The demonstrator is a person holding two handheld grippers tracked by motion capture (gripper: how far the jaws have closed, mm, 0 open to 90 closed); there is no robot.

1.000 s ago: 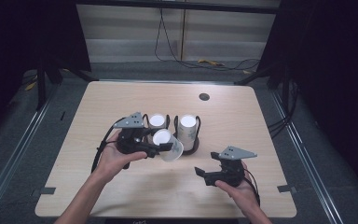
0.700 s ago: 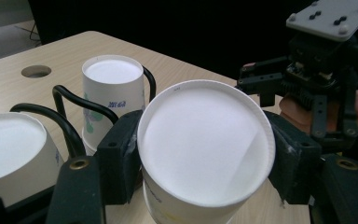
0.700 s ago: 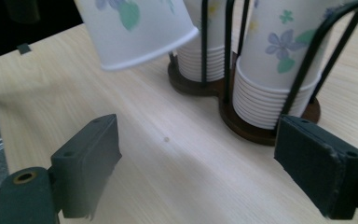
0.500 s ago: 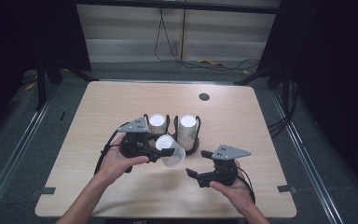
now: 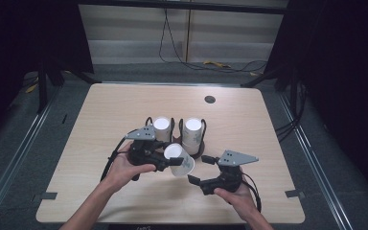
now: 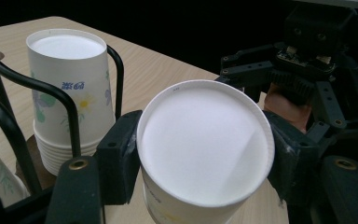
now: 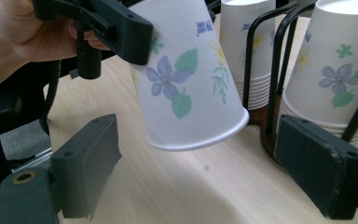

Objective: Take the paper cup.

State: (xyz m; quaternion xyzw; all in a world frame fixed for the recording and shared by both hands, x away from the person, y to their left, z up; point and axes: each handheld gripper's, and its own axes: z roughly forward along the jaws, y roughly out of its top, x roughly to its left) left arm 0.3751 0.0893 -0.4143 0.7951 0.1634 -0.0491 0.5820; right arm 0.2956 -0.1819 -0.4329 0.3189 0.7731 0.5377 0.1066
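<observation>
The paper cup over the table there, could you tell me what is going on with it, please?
A person works two handheld grippers. The left gripper is shut on an upside-down paper cup, held tilted above the table. The right gripper is open, its jaws on either side just below the cup's rim. Behind stand two stacks of cups in a black wire rack.

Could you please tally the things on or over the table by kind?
Stacks of paper cups in the rack: 2
Single paper cup held upside down: 1
Black wire rack: 1
Grippers: 2, left gripper, right gripper
Total: 6
</observation>
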